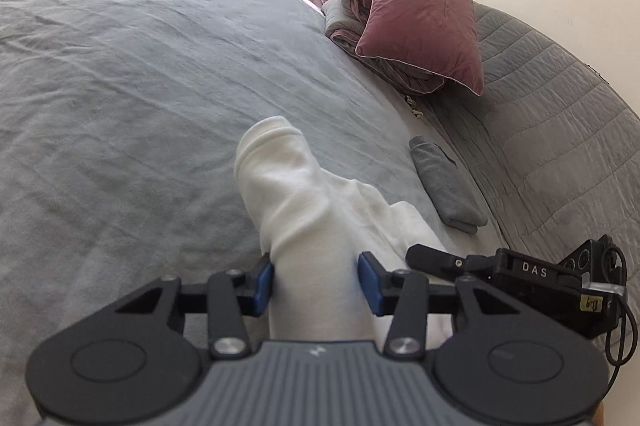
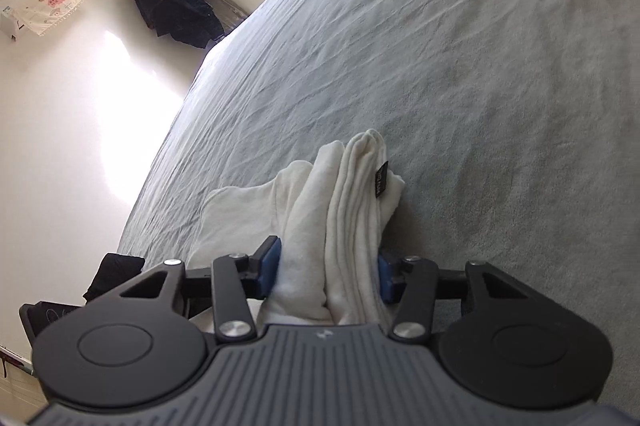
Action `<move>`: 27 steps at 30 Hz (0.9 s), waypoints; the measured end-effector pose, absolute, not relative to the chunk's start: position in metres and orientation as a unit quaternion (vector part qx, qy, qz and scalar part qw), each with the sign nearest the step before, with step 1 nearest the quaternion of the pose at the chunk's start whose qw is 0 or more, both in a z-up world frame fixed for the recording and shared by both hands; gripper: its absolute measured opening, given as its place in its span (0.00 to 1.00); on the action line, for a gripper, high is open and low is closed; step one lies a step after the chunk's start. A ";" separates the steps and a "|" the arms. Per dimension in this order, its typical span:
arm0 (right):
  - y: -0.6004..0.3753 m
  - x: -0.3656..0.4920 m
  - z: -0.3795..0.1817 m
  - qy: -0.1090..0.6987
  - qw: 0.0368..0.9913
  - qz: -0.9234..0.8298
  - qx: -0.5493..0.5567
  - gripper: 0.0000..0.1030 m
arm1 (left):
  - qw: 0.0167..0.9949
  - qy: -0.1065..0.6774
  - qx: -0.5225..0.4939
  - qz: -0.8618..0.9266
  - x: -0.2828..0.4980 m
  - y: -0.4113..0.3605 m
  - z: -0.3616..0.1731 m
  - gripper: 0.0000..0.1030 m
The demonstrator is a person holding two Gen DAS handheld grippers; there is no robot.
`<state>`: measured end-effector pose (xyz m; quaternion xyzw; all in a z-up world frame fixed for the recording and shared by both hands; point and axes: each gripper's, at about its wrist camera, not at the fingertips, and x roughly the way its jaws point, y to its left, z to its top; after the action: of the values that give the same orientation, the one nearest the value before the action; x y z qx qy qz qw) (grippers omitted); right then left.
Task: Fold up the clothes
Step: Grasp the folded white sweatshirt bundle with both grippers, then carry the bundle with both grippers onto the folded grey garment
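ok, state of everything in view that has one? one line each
left gripper: shut on the white garment, bunched cloth between its pads
right gripper: shut on a gathered, layered part of the white garment
white garment: partly folded, rest lying on the bed
grey garment: folded, lying flat near the bed's edge
pink pillow: propped against bundled bedding
dark clothing: unfolded, draped under the window

Left gripper: pitched downward toward the 12 o'clock direction of its own view, jaws partly spread, blue pads bracketing the bunched white garment. Contact at the 3 o'clock pad is unclear.

Right gripper: same downward pitch, jaws partly spread, both blue pads against the gathered white folds.
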<state>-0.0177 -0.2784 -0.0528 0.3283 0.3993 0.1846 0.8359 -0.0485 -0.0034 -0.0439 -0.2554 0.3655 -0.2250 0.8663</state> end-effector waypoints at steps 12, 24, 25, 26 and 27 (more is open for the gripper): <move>-0.367 0.019 -0.020 0.347 0.879 0.110 0.309 0.50 | 0.864 0.345 -0.220 -0.294 0.035 -0.121 -0.024 0.44; -0.491 0.066 -0.004 0.314 0.899 0.015 0.306 0.50 | 0.864 0.328 -0.192 -0.330 0.127 -0.251 -0.021 0.43; -0.499 0.071 -0.003 0.312 0.900 0.009 0.304 0.50 | 0.864 0.328 -0.193 -0.329 0.134 -0.261 -0.021 0.43; -0.507 0.079 -0.002 0.309 0.901 0.003 0.303 0.50 | 0.865 0.327 -0.193 -0.327 0.139 -0.271 -0.020 0.43; -0.515 0.087 -0.002 0.308 0.902 0.000 0.303 0.50 | 0.866 0.328 -0.194 -0.324 0.145 -0.281 -0.019 0.43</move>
<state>0.0870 -0.5151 -0.0022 0.3029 0.3075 0.0000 0.9020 0.1447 -0.2807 -0.0194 -0.1939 0.3275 -0.3239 0.8662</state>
